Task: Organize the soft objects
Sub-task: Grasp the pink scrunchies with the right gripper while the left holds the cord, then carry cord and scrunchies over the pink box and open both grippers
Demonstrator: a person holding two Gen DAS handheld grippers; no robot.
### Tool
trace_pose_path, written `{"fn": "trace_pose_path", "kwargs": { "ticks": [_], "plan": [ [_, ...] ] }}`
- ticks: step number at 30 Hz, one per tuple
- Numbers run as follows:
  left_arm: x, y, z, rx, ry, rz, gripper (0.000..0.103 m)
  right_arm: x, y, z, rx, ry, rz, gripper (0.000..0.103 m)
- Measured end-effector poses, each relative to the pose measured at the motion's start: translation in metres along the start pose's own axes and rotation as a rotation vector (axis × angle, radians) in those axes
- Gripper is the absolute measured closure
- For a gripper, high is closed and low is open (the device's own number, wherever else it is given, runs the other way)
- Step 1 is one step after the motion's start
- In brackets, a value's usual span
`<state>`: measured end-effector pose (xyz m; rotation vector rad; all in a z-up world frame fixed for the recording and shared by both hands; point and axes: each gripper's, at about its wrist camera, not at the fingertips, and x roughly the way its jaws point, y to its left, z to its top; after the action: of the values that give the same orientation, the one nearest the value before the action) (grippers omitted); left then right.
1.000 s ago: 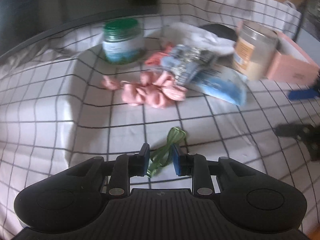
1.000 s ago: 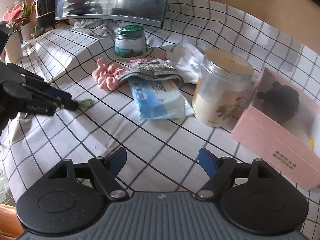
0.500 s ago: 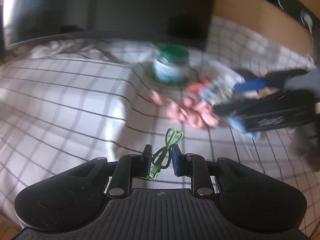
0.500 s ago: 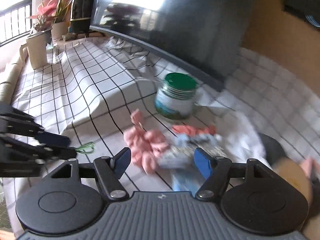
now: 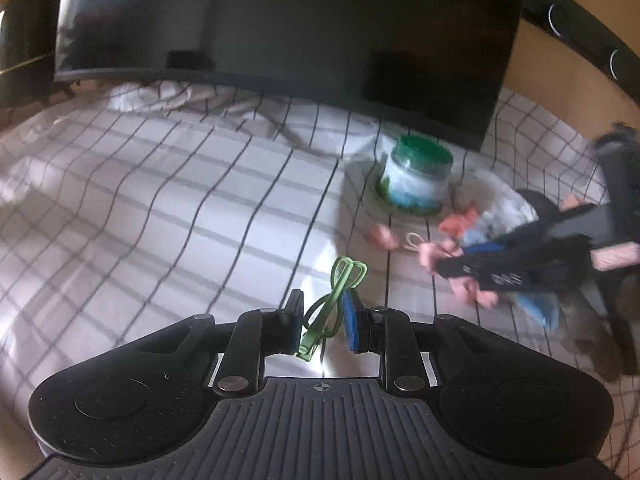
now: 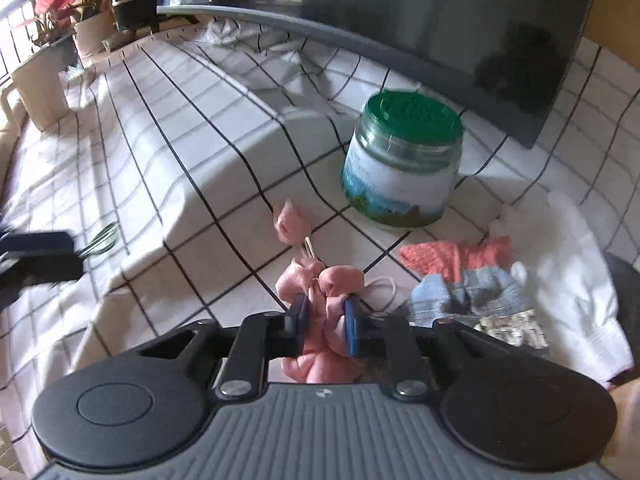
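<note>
**Two soft items gripped over the checked cloth**

On the checked tablecloth (image 6: 168, 184), in front of a dark monitor (image 5: 304, 36), a small heap of soft things is gathered beside a green-lidded jar (image 6: 404, 164). The right gripper (image 6: 326, 326) is pressed into the heap, and its jaws are seen clamped on a pink scrunchie (image 6: 332, 284), whose folds bulge out between and below the blue pads. Just right of the scrunchie, a coral sock (image 6: 456, 256) and a blue-grey sock (image 6: 468, 292) are piled together, with a white cloth (image 6: 576, 280) spread beyond them toward the right edge. A thin pale elastic loop (image 6: 384, 288) is laid on the cloth against the scrunchie.

The left gripper (image 5: 325, 325) is held well apart from the heap, to its left. A green hair tie (image 5: 340, 288) is caught between its narrowly spaced jaws, with loops sticking forward past the fingertips; whether the tie is lifted clear of the cloth cannot be told for certain from the wrist view. From that view the right gripper is shown as a blurred dark shape over the pink and blue items, with the jar just behind them.

At the far left of the right wrist view, potted plants (image 6: 60, 20) are lined along the table's edge.
</note>
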<state>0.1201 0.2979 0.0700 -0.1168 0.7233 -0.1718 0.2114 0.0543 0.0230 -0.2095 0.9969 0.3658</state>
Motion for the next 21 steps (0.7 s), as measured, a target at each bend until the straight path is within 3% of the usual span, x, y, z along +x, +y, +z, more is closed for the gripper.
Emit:
{"fn": "trace_pose_path", "kwargs": {
  "ticks": [5, 10, 17, 21],
  "plan": [
    [0.01, -0.011, 0.033, 0.055, -0.055, -0.03, 0.079, -0.063, -0.02, 0.014, 0.049, -0.116, -0.005, 0.088],
    [0.019, -0.047, 0.074, 0.114, -0.125, -0.085, 0.079, -0.13, -0.059, 0.029, 0.11, -0.248, -0.058, 0.088],
    [0.035, -0.112, 0.116, 0.183, -0.187, -0.174, 0.079, -0.213, -0.131, 0.02, 0.193, -0.394, -0.207, 0.088],
    [0.044, -0.155, 0.131, 0.205, -0.192, -0.242, 0.079, -0.241, -0.171, -0.001, 0.243, -0.427, -0.303, 0.088]
  ]
}}
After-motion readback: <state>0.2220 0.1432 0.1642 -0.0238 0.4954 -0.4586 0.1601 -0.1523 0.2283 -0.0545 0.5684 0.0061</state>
